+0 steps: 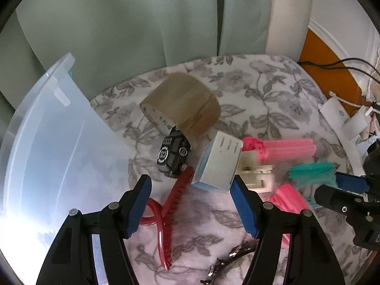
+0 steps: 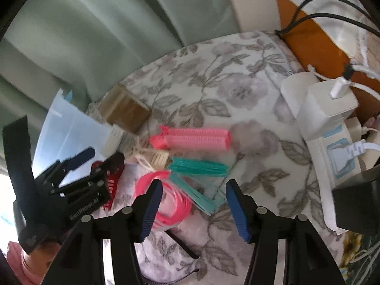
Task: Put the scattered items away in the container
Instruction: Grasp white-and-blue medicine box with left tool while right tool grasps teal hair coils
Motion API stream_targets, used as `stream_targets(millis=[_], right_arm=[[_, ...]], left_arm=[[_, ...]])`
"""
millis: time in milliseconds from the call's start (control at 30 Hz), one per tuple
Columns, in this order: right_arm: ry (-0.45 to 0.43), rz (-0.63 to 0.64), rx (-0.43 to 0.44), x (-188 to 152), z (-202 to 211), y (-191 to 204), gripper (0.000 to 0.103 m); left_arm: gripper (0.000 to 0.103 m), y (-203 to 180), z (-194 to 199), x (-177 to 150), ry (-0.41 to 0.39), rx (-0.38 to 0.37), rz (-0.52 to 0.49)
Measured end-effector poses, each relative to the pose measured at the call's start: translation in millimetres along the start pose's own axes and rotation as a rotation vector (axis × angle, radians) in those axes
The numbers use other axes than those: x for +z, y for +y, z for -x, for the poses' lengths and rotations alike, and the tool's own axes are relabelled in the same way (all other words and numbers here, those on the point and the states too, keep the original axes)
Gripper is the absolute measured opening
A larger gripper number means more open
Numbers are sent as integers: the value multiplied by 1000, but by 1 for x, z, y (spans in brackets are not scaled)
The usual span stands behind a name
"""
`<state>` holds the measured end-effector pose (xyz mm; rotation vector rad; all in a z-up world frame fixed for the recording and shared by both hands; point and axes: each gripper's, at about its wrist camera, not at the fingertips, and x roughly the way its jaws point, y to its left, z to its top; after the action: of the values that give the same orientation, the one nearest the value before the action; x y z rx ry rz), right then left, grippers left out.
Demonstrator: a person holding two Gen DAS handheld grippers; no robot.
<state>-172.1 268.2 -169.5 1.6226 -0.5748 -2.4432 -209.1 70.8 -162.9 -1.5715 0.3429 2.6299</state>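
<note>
A translucent plastic container (image 1: 47, 147) stands at the left on the floral cloth; it also shows in the right wrist view (image 2: 71, 128). My left gripper (image 1: 191, 185) is open above a red hair claw (image 1: 171, 204), just before a white and blue box (image 1: 217, 163), a black toy car (image 1: 174, 154) and a brown tape roll (image 1: 182, 104). My right gripper (image 2: 193, 190) is open above a teal hair clip (image 2: 199, 166) and a pink coil (image 2: 163, 197). Pink hair clips (image 2: 194, 137) and a cream claw clip (image 2: 152, 156) lie beyond.
A white power strip with plugs and cables (image 2: 327, 128) lies at the right edge of the cloth. Green curtains (image 1: 142, 23) hang behind. A dark jewelled hair clip (image 1: 228, 258) lies near the front. The left gripper shows in the right wrist view (image 2: 71, 178).
</note>
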Motion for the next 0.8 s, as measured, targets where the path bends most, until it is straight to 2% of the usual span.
stream_targets(millis=[67, 100, 467, 533, 567, 633, 800], right_arm=[[7, 3, -14, -1, -4, -1, 60], [9, -5, -15, -1, -7, -3, 60], [6, -27, -38, 9, -21, -8, 60], [6, -35, -44, 10, -22, -9, 59], [6, -38, -48, 10, -22, -9, 58], [6, -41, -45, 10, -22, -9, 50], [15, -79, -36, 11, -23, -13, 33]], left_arm=[[57, 2, -5, -1, 20, -10, 6], [56, 3, -7, -2, 31, -18, 11], [56, 2, -9, 10, 8, -20, 18], [50, 3, -10, 10, 13, -27, 26], [44, 3, -10, 10, 17, -34, 30], [34, 4, -10, 10, 23, -43, 33], [32, 5, -9, 10, 29, -55, 56]])
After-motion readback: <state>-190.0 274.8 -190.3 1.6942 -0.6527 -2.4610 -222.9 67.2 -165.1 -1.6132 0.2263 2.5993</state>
